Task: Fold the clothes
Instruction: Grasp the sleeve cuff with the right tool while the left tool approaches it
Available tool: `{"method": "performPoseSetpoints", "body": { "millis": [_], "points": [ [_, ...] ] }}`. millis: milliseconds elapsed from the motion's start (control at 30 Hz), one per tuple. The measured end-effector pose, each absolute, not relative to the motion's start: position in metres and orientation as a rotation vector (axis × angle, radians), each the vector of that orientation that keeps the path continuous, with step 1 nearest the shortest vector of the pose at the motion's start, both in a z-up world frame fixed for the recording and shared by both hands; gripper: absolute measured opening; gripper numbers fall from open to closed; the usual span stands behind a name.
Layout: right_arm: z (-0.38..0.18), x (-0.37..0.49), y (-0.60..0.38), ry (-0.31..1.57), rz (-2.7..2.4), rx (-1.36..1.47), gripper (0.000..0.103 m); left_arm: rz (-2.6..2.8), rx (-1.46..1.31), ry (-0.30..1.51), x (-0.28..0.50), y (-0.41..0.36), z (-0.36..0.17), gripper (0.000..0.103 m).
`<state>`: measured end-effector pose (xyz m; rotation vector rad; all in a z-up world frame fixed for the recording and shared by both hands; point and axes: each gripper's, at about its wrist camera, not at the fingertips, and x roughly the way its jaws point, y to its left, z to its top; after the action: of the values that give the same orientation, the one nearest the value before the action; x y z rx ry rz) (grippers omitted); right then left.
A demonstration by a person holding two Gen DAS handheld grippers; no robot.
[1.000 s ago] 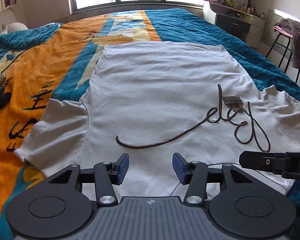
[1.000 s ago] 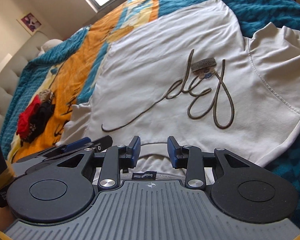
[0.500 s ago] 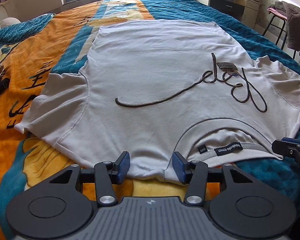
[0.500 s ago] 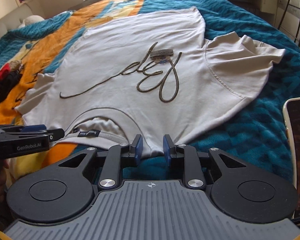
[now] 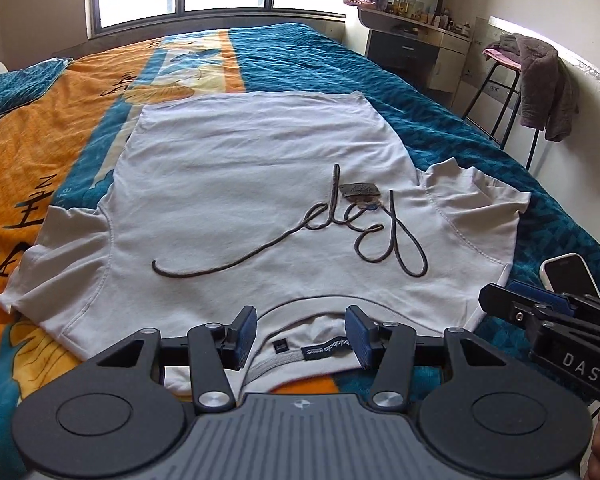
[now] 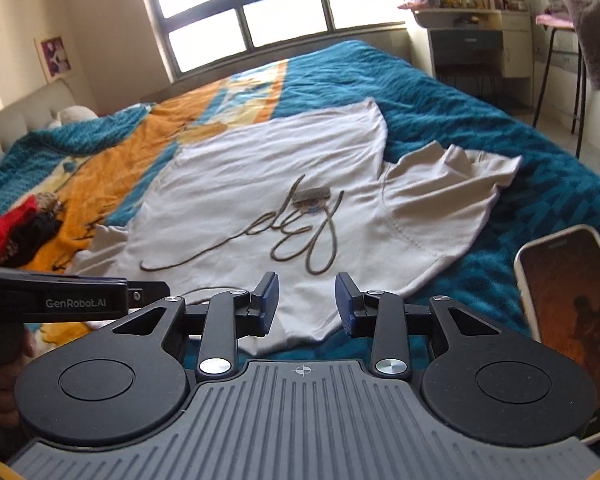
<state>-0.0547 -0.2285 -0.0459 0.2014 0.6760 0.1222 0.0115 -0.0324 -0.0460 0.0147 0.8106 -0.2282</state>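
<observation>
Your left gripper (image 5: 300,332) hangs with its jaws spread wide and nothing between them, right above the collar (image 5: 296,354) of the white T-shirt (image 5: 236,184). Your right gripper (image 6: 307,302) is also spread and empty, over the near hem of the shoulder beside the right sleeve (image 6: 444,196).

The T-shirt lies flat on the bed (image 5: 440,100), print side up, both sleeves spread, collar nearest you and hem towards the window. No fold shows in it.

If you take the shoulders from here, bite only the near edge and catch both layers, each gripper equally far from the collar so the fold runs straight. Keep the cloth low as you carry it; the raised lettering (image 5: 364,232) looks stiff and may buckle. Mind the phone (image 6: 568,288) just beside the right sleeve.
</observation>
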Motion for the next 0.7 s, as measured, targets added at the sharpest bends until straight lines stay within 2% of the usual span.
{"method": "performPoseSetpoints", "body": {
  "millis": [67, 100, 200, 300, 467, 567, 633, 700],
  "points": [
    [-0.05, -0.043, -0.226, 0.693, 0.096, 0.146, 0.029, -0.237, 0.04, 0.808, 0.019, -0.045, -0.052, 0.049],
    [-0.052, -0.038, -0.224, 0.701, 0.083, 0.119, 0.021, -0.241, 0.054, 0.807, 0.023, -0.051, -0.056, 0.049],
    [-0.058, -0.021, -0.22, 0.725, 0.043, 0.036, 0.02, -0.253, 0.094, 0.825, 0.032, -0.066, -0.07, 0.049],
    [-0.067, -0.021, -0.219, 0.763, 0.05, 0.019, 0.02, -0.26, 0.094, 0.916, 0.034, -0.069, -0.086, 0.049],
    [-0.071, -0.035, -0.219, 0.769, 0.086, 0.008, 0.022, -0.248, 0.077, 0.918, 0.023, -0.063, -0.088, 0.049],
    [-0.069, -0.042, -0.222, 0.76, 0.104, 0.022, 0.029, -0.253, 0.064, 0.904, 0.021, -0.063, -0.079, 0.049],
    [-0.06, -0.04, -0.238, 0.732, 0.103, 0.097, 0.044, -0.277, 0.063, 0.881, 0.022, -0.068, -0.072, 0.049],
    [-0.05, -0.034, -0.264, 0.689, 0.068, 0.218, 0.048, -0.322, 0.059, 0.863, 0.025, -0.076, -0.067, 0.049]
  ]
}}
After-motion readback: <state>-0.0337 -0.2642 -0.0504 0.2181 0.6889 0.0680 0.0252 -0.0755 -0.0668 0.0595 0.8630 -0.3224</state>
